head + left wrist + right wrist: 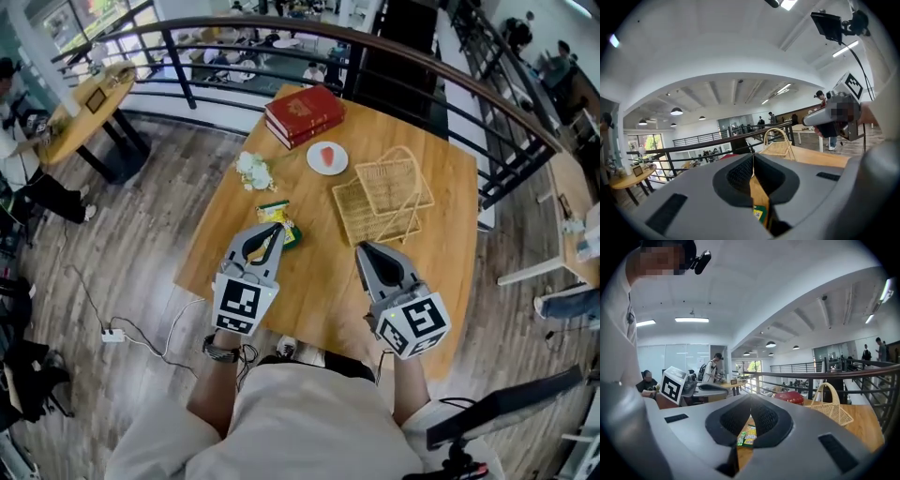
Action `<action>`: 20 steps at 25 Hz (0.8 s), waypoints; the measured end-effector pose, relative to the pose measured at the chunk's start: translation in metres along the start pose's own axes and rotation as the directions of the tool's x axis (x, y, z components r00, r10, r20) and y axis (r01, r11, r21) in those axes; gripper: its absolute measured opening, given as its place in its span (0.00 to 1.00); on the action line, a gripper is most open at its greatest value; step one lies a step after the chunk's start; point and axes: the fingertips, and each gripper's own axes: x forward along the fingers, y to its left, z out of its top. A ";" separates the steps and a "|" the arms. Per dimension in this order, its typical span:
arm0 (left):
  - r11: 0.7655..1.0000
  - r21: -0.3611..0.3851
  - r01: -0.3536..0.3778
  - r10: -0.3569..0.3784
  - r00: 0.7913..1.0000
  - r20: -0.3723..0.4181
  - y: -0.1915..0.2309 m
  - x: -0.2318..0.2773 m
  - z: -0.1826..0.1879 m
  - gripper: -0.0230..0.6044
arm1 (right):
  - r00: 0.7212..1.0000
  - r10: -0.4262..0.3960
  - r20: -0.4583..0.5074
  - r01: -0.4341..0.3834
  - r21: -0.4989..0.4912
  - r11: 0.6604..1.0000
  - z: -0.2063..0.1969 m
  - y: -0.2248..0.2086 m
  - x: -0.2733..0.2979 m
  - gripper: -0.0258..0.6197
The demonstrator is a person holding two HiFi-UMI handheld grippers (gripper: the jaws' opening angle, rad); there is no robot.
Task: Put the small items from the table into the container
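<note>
Both grippers were shut tight and held nothing. Just past the tip of the left gripper (271, 232), a green and yellow snack packet (279, 214) lay on the wooden table (431, 262). The right gripper (364, 248) pointed at the wicker basket (380, 199) further ahead. Beyond sat a white bunch (253, 170), maybe flowers, a small plate (327, 157) and red books (303, 114).

What looks like a green-yellow snack packet (279, 215) lies flat, apart from the upright wicker basket (361, 212).
</note>
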 end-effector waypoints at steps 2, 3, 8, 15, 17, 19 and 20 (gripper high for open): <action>0.999 -0.005 -0.041 0.041 0.998 -0.040 0.008 -0.005 -0.016 0.05 | 0.999 0.040 -0.027 -0.041 -0.023 0.999 -0.010 0.007 0.015 0.06; 0.998 -0.009 -0.057 0.056 0.997 -0.061 0.011 -0.007 -0.024 0.05 | 0.997 0.065 -0.040 -0.065 -0.020 0.998 -0.016 0.012 0.023 0.06; 0.993 -0.043 -0.111 0.103 0.984 -0.144 0.029 -0.012 -0.071 0.05 | 0.982 0.159 -0.098 -0.158 0.015 0.987 -0.044 0.033 0.059 0.06; 0.994 -0.076 -0.074 0.058 0.979 -0.197 0.038 -0.005 -0.121 0.05 | 0.966 0.200 -0.162 -0.194 0.051 0.980 -0.077 0.049 0.100 0.06; 0.995 -0.085 -0.055 0.037 0.978 -0.205 0.040 -0.003 -0.132 0.05 | 0.964 0.198 -0.177 -0.192 0.054 0.980 -0.086 0.049 0.108 0.06; 0.995 -0.091 -0.035 0.014 0.976 -0.219 0.041 -0.002 -0.143 0.05 | 0.963 0.192 -0.191 -0.185 0.057 0.981 -0.094 0.049 0.115 0.06; 0.995 -0.092 -0.024 0.002 0.973 -0.229 0.042 -0.002 -0.149 0.05 | 0.962 0.189 -0.197 -0.181 0.059 0.982 -0.097 0.049 0.118 0.06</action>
